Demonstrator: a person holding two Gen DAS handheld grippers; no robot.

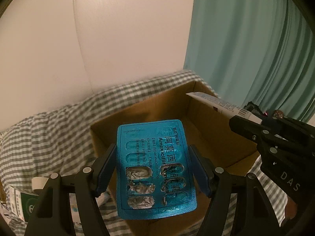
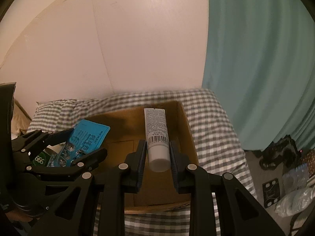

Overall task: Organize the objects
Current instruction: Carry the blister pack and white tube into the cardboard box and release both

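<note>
My left gripper (image 1: 152, 157) is shut on a blue amoxicillin blister pack (image 1: 155, 167) and holds it above the open cardboard box (image 1: 206, 137); several of its pockets are torn open. My right gripper (image 2: 158, 151) is shut on a white tube (image 2: 157, 135) with a barcode, cap toward the camera, held over the box (image 2: 185, 129). The tube also shows in the left wrist view (image 1: 222, 106), in the right gripper (image 1: 256, 131). The blister pack (image 2: 86, 137) and left gripper (image 2: 78, 147) show at the left of the right wrist view. The box's visible floor is bare.
The box sits on a grey-and-white checked bedsheet (image 2: 212, 118) against a pale wall. A teal curtain (image 2: 265, 59) hangs at the right. A green-and-white medicine box (image 1: 25, 200) and other packets lie at lower left. Dark clutter (image 2: 279, 157) lies on the floor at right.
</note>
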